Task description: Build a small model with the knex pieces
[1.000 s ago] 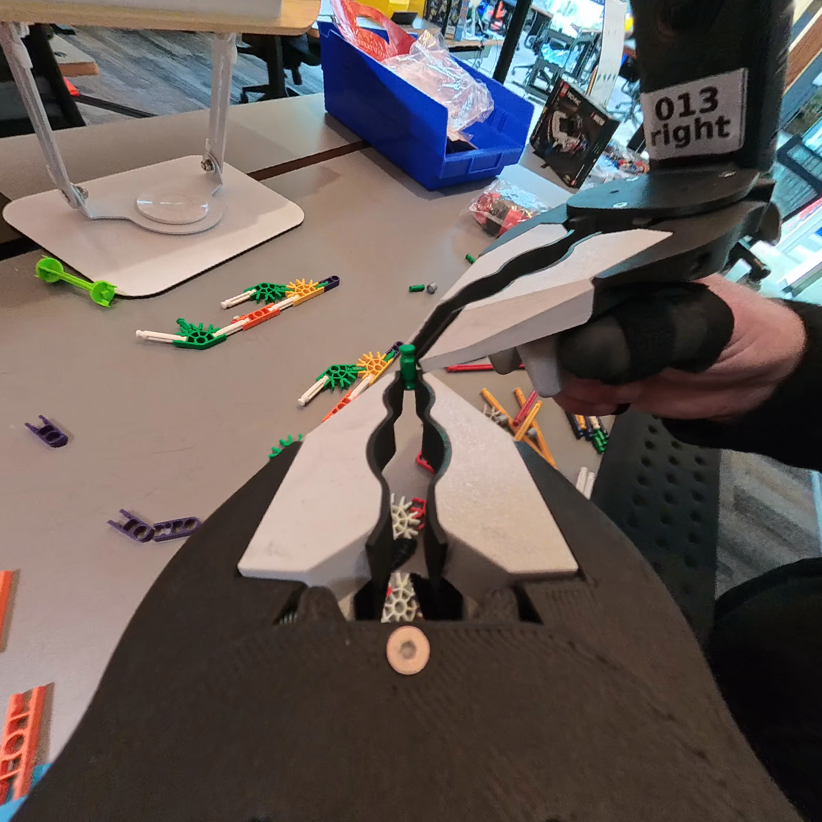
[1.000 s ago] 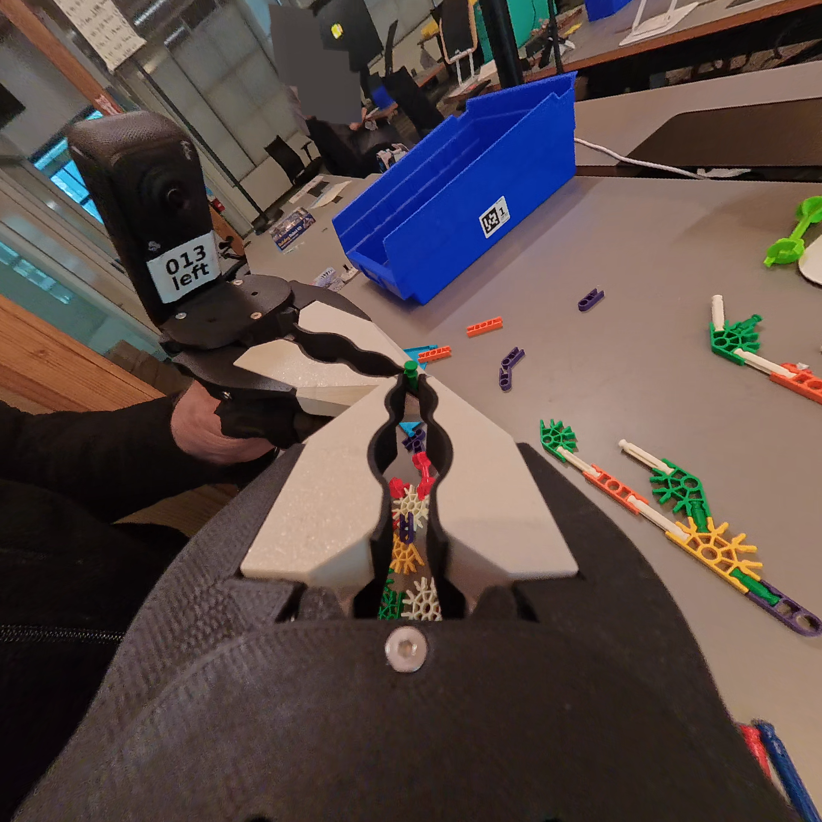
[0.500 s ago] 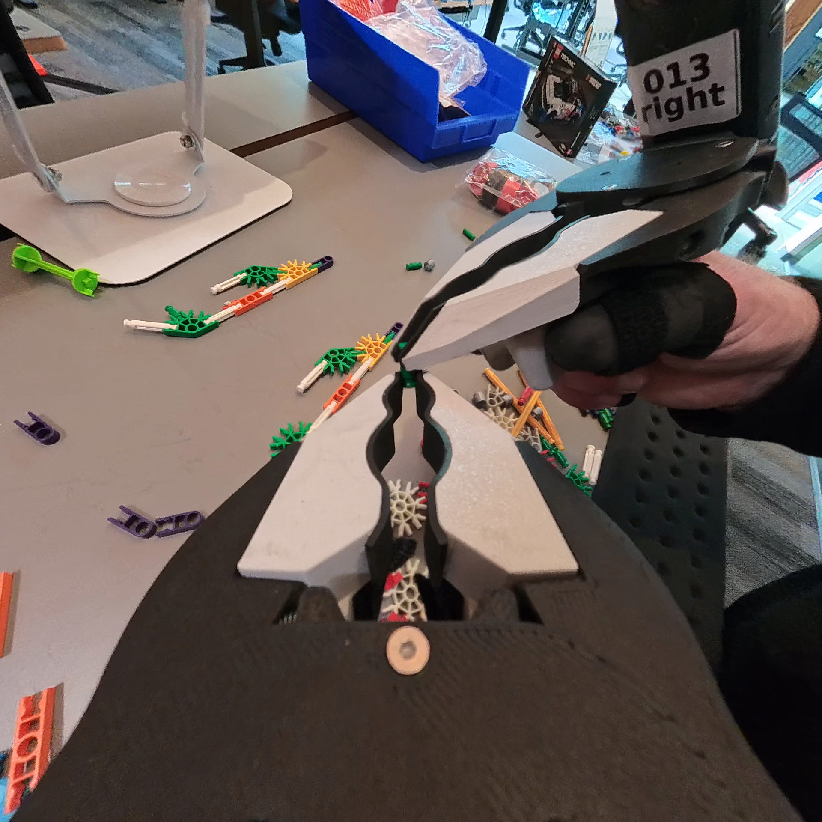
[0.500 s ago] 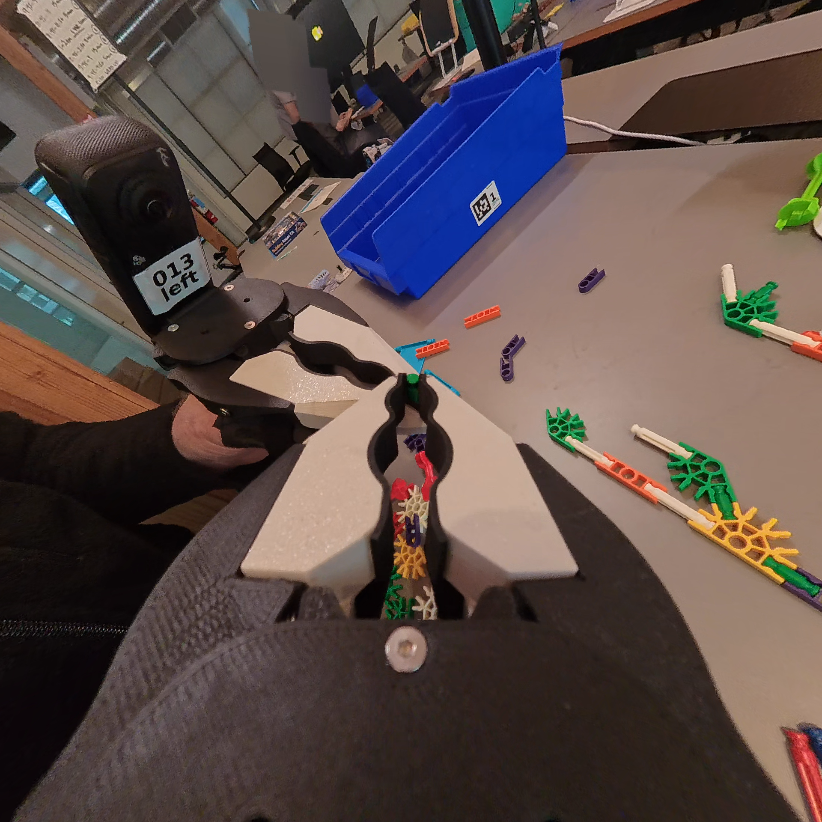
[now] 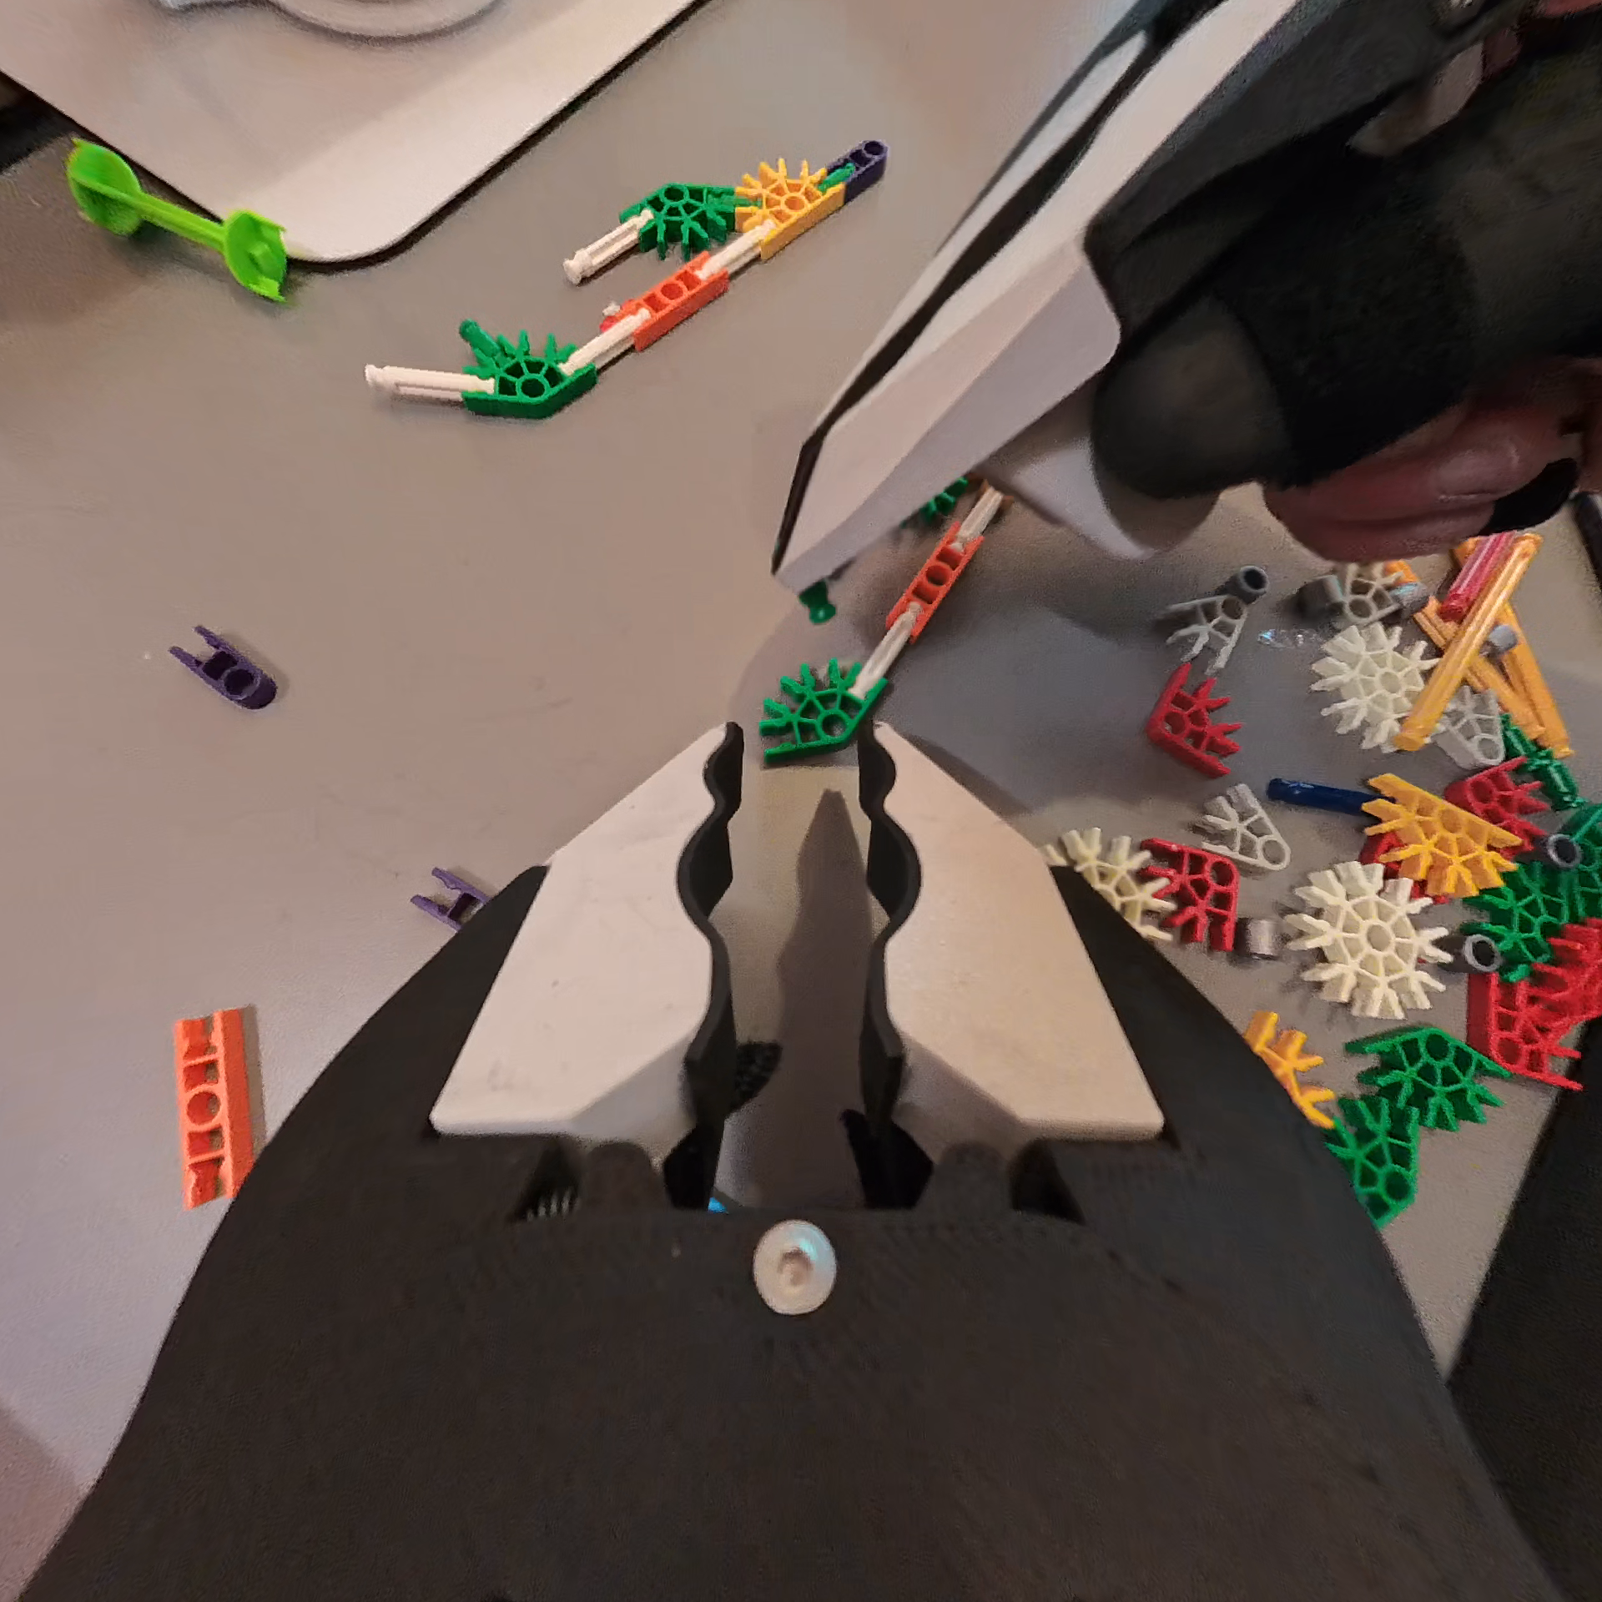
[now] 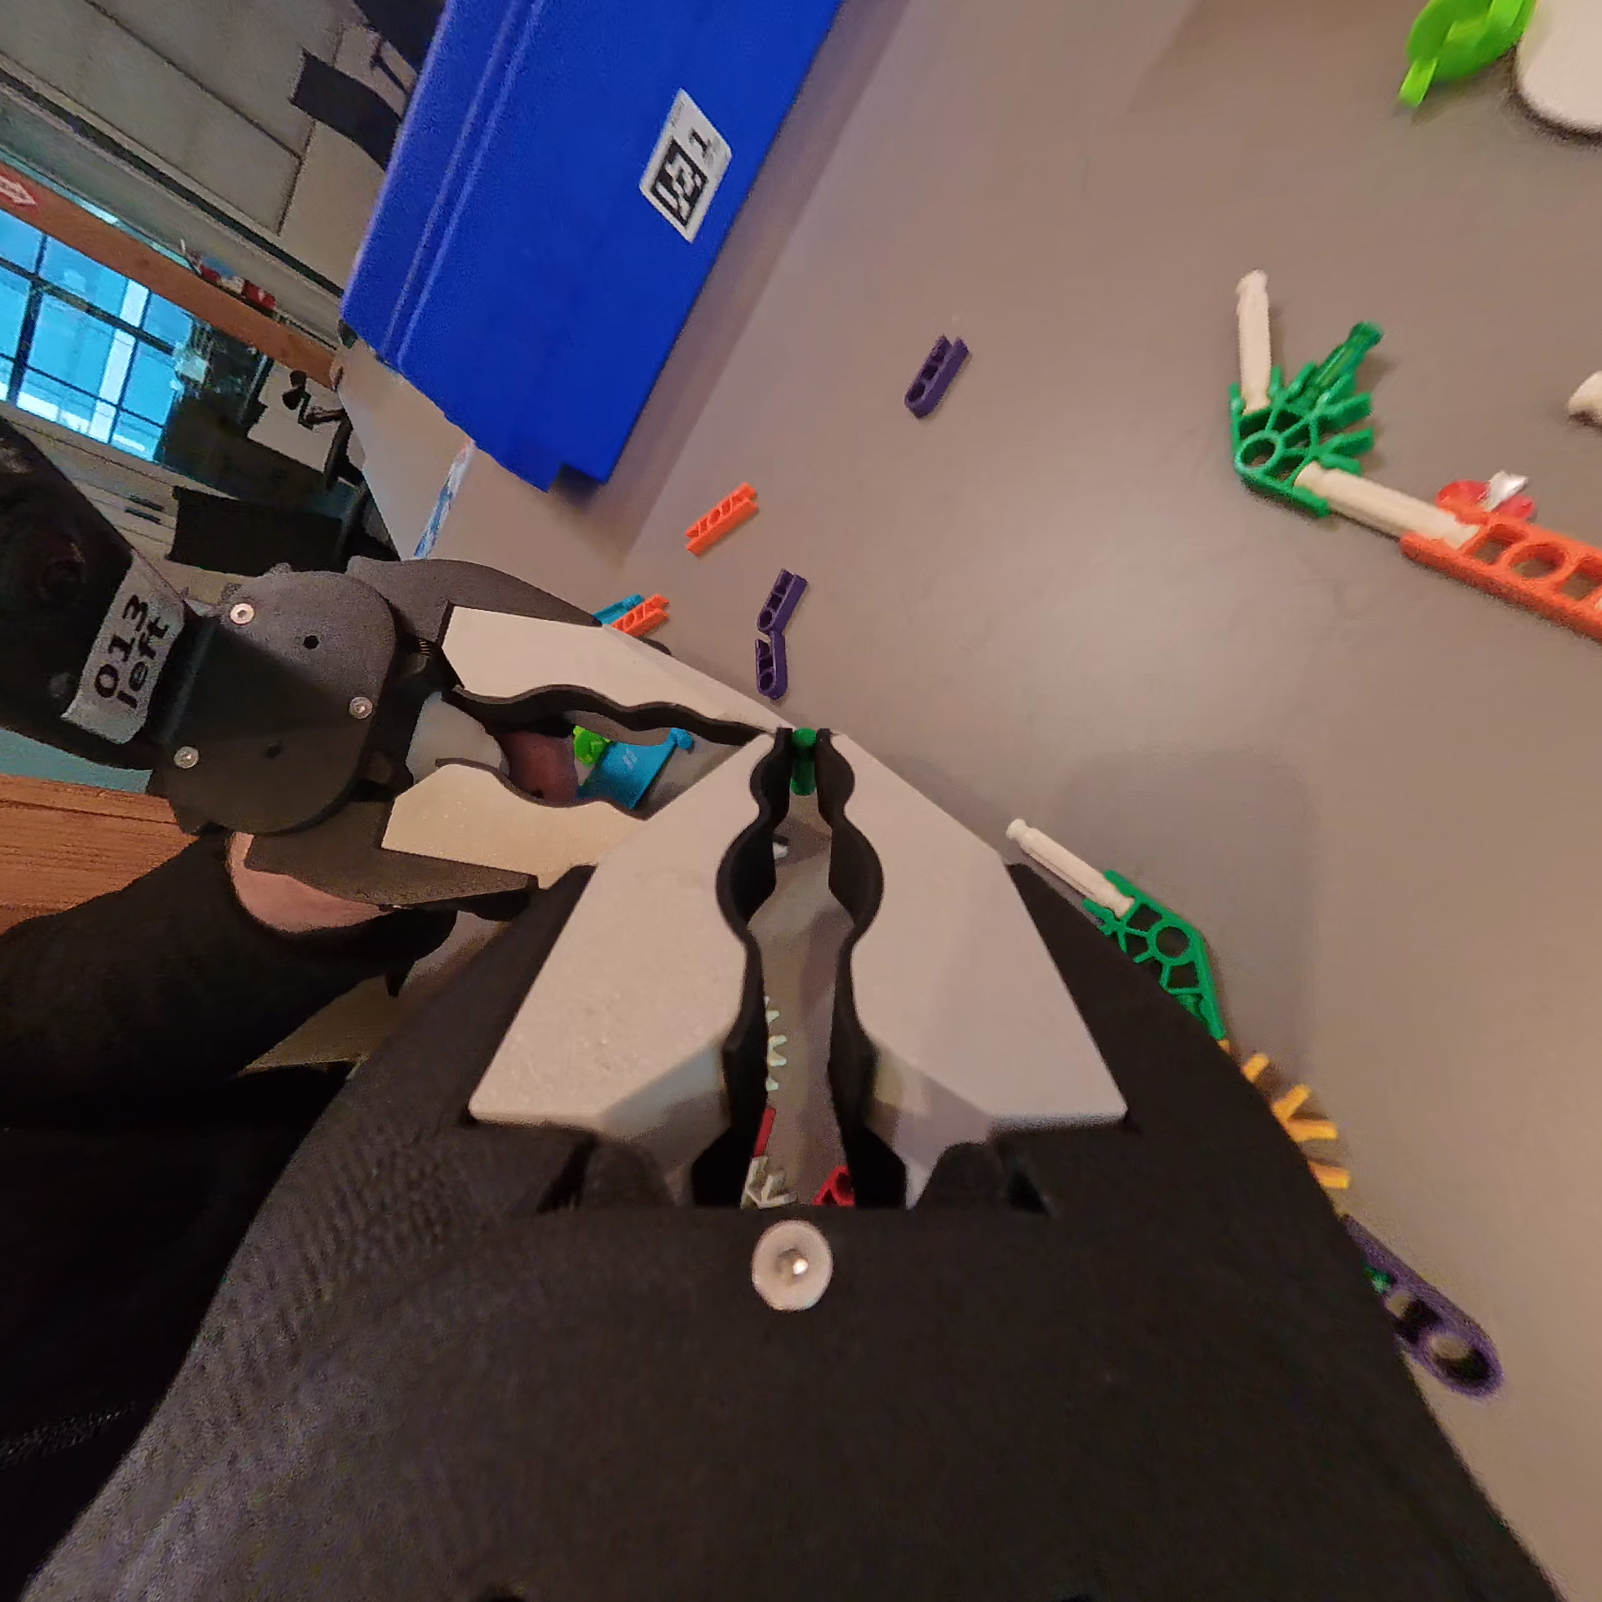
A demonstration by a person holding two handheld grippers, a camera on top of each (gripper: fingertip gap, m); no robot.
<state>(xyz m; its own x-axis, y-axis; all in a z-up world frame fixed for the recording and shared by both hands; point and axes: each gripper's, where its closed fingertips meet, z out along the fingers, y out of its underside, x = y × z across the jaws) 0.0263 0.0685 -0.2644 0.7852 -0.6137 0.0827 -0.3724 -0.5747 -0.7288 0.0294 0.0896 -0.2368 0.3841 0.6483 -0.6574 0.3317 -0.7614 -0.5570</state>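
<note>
My right gripper (image 6: 802, 739) is shut on a short green rod (image 6: 802, 761) at its fingertips. In the left wrist view the right gripper (image 5: 802, 582) hangs just above the grey table, the green rod (image 5: 817, 602) poking out below its tip. My left gripper (image 5: 799, 741) is open and empty, jaws apart, low over the table. A green fan-shaped connector (image 5: 819, 711) lies right at its fingertips, joined by a white rod to an orange connector (image 5: 936, 572). In the right wrist view the left gripper (image 6: 685, 754) sits beside the right fingertips.
A pile of loose white, red, green and yellow connectors (image 5: 1387, 875) lies to the right. Two other built strips (image 5: 520, 381) (image 5: 737, 204), purple clips (image 5: 230, 676), an orange piece (image 5: 212, 1105), a lime piece (image 5: 173, 221) and a white stand base (image 5: 347, 130) lie left. A blue bin (image 6: 563, 217) stands behind. Left and right tips are no more than a few centimetres apart. My left gripper's tips are some 6 cm from the orange connector (image 5: 936, 572).
Both grippers were shut on the green rod. My left gripper has let go and opened; the right one keeps the rod. Both have dropped closer to the table.
</note>
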